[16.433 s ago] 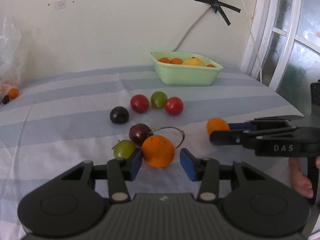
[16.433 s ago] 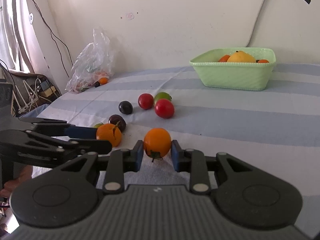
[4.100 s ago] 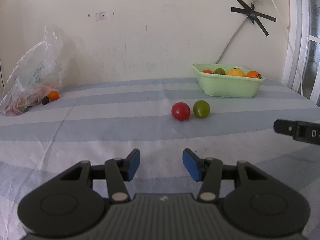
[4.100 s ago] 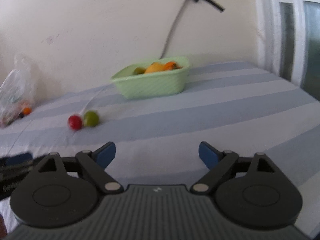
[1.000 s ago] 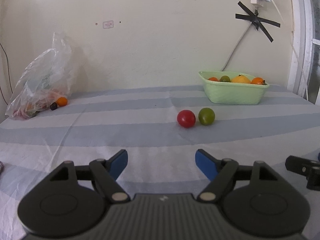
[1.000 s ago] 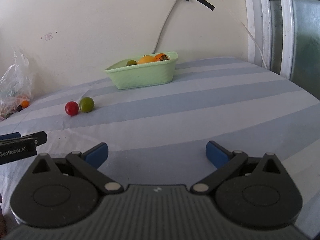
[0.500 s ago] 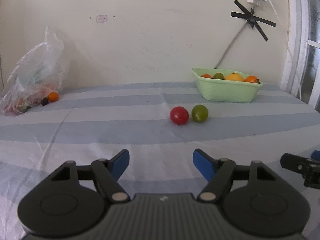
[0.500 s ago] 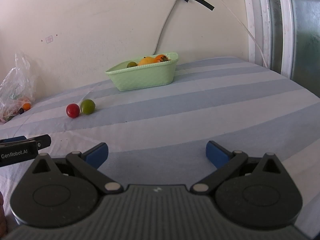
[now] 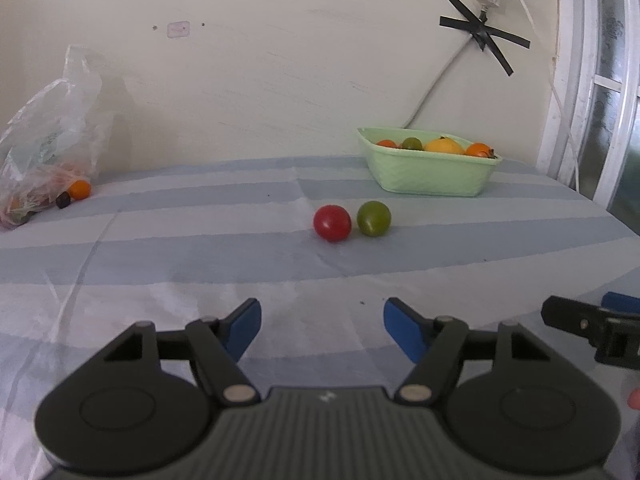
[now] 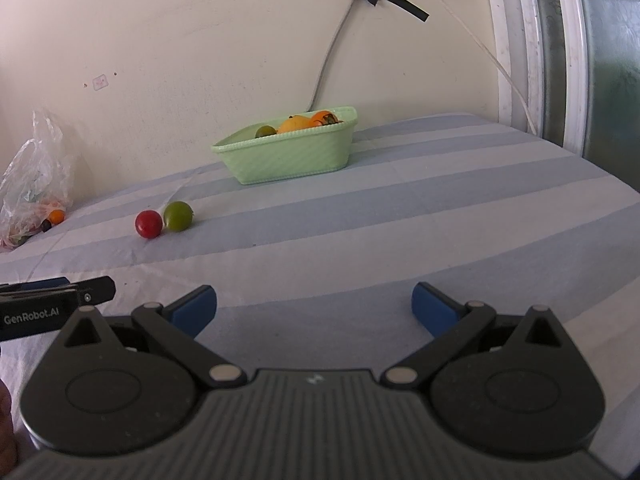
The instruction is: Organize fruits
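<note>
Left tool [image 9: 322, 320], right tool [image 10: 314, 304]: black ribbed bodies, blue pads, silver pivot screws, "GenRobot.AI" marking.

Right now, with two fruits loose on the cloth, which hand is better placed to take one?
Left, probably. Its left gripper faces the red fruit and green fruit almost straight ahead, jaws open and empty. From the right gripper, they lie far off to its left.

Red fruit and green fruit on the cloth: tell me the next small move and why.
Probably ease the left gripper forward to straddle the red fruit. It and the green fruit lie side by side on the cloth, outside the basket. The left gripper is open and empty, its jaws have just been closing a little, and the red fruit lies almost straight ahead of it.
</note>
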A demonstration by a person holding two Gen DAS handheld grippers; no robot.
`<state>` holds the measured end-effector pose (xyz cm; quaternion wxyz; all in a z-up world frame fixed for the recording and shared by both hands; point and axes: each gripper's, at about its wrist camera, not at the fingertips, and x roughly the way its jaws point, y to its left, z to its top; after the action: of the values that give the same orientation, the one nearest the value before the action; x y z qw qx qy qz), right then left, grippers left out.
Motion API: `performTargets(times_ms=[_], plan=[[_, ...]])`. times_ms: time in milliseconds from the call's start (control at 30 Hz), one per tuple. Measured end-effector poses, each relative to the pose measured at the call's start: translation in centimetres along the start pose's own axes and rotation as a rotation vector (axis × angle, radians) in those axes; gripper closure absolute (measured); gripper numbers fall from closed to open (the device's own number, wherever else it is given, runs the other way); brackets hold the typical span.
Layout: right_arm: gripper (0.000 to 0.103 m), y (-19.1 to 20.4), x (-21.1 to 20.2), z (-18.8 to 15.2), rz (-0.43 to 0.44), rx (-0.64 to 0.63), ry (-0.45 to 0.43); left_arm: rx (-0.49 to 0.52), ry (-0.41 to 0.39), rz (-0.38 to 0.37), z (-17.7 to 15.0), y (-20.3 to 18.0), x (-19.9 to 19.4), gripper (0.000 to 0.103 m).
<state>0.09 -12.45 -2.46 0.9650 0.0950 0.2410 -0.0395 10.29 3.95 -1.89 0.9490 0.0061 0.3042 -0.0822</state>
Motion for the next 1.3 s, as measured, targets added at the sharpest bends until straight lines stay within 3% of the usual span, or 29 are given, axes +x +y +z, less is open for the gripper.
performTargets(times_ms=[267, 567, 767, 900, 933, 1000, 1067, 1133, 1200, 1300], plan=[[0.0, 0.5, -0.1, -0.1, 0.065, -0.026, 0.008, -0.056, 0.009, -0.068, -0.1, 1.0, -0.1, 0.034], [0.0, 1.5, 0.0, -0.3, 0.238, -0.137, 0.049, -0.063, -0.054, -0.042, -0.5, 0.9, -1.3, 0.034], [0.0, 2.2, 0.1, -0.3, 0.217, -0.146, 0.048, -0.025, -0.005, -0.129, 0.1, 0.7, -0.4, 0.031], [0.0, 0.5, 0.8, 1.0, 0.245, -0.064, 0.066, -0.081, 0.025, -0.239, 2.9, 2.8, 0.5, 0.031], [0.003, 0.1, 1.3, 2.1, 0.259, -0.058, 0.09, -0.076, 0.02, -0.259, 3.8, 3.4, 0.7, 0.031], [0.022, -0.4, 2.1, 5.1, 0.296, -0.069, 0.118, -0.013, 0.021, -0.273, 5.9, 4.3, 1.5, 0.031], [0.028, -0.2, 2.9, 7.9, 0.343, -0.089, 0.129, 0.055, 0.005, -0.258, 7.0, 4.7, 2.5, 0.031], [0.038, 0.8, 4.1, 10.1, 0.38, -0.174, 0.13, 0.119, 0.054, -0.313, 7.6, 4.8, 4.3, 0.031], [0.05, 2.0, 5.8, 11.2, 0.387, -0.279, 0.146, 0.142, 0.102, -0.385, 7.8, 4.9, 6.1, 0.031], [0.055, 4.2, 8.1, 11.6, 0.443, -0.378, 0.194, 0.142, 0.095, -0.427, 7.6, 5.4, 7.5, 0.023]])
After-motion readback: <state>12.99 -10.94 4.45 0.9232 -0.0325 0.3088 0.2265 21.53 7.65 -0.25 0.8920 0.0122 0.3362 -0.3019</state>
